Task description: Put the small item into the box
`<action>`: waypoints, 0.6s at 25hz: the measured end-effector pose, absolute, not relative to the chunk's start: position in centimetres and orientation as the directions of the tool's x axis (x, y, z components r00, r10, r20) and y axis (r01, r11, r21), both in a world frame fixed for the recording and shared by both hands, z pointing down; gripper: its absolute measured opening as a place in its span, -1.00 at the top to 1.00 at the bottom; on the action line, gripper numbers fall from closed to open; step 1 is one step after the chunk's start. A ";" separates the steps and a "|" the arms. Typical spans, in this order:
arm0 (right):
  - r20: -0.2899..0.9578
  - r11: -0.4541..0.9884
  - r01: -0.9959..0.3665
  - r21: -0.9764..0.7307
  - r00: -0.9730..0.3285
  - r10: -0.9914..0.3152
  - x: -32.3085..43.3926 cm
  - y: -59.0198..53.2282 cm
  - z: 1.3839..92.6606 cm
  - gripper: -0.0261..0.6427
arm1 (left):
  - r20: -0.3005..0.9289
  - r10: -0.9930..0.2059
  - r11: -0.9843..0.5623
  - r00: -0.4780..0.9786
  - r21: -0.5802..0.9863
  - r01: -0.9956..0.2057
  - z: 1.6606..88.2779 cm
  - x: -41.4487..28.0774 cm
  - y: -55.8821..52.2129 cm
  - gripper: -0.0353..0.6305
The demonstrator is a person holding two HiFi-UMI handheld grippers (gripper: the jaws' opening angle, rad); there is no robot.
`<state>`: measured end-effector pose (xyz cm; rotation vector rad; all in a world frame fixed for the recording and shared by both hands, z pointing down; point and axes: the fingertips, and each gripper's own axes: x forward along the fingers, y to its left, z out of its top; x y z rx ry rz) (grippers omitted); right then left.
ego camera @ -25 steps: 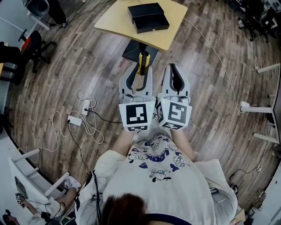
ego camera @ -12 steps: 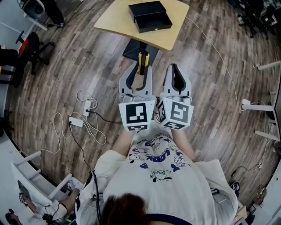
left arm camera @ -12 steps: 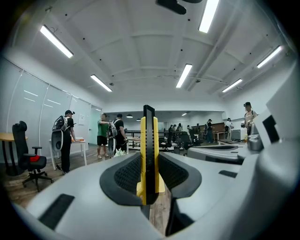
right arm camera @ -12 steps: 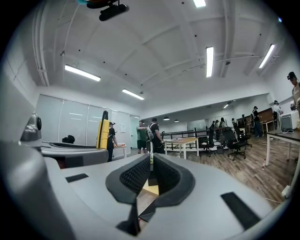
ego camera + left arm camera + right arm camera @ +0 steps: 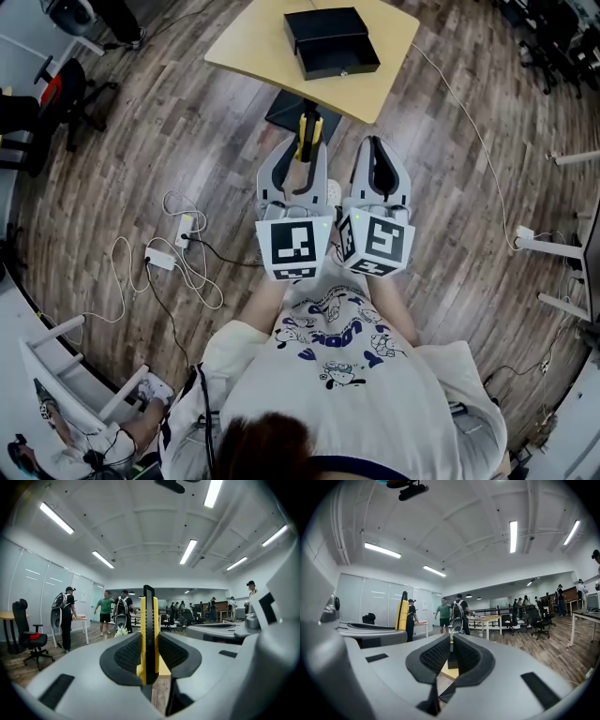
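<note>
A black box with its open drawer part lies on the light wooden table ahead of me. My left gripper is shut on a yellow and black utility knife, which stands upright between the pads in the left gripper view as the knife. My right gripper is held beside it, shut with nothing in it. In the right gripper view the right gripper points at the table edge, and the knife shows at the left. Both grippers hang over the floor, short of the table.
The table's dark base plate rests on the wooden floor below the grippers. A power strip with white cables lies on the floor at the left. An office chair stands far left. Several people stand in the room beyond.
The table and box have shifted slightly right in the head view. Both grippers keep the same pose side by side, the left still holding the knife.
</note>
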<state>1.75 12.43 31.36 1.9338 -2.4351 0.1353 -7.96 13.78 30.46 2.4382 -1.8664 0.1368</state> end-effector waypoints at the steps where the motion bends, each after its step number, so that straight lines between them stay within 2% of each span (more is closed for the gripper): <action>1: 0.077 0.224 -0.973 -0.052 -0.228 -0.971 1.8 11.6 31.4 0.81 | 0.114 -0.959 -0.260 0.258 -0.001 -0.966 30.5 -8.0 13.0 0.53; 15: 0.074 0.257 -0.963 -0.080 -0.262 -0.962 4.8 -1.7 30.7 0.80 | 0.134 -0.965 -0.232 0.227 -0.023 -0.972 30.1 -5.0 0.5 0.53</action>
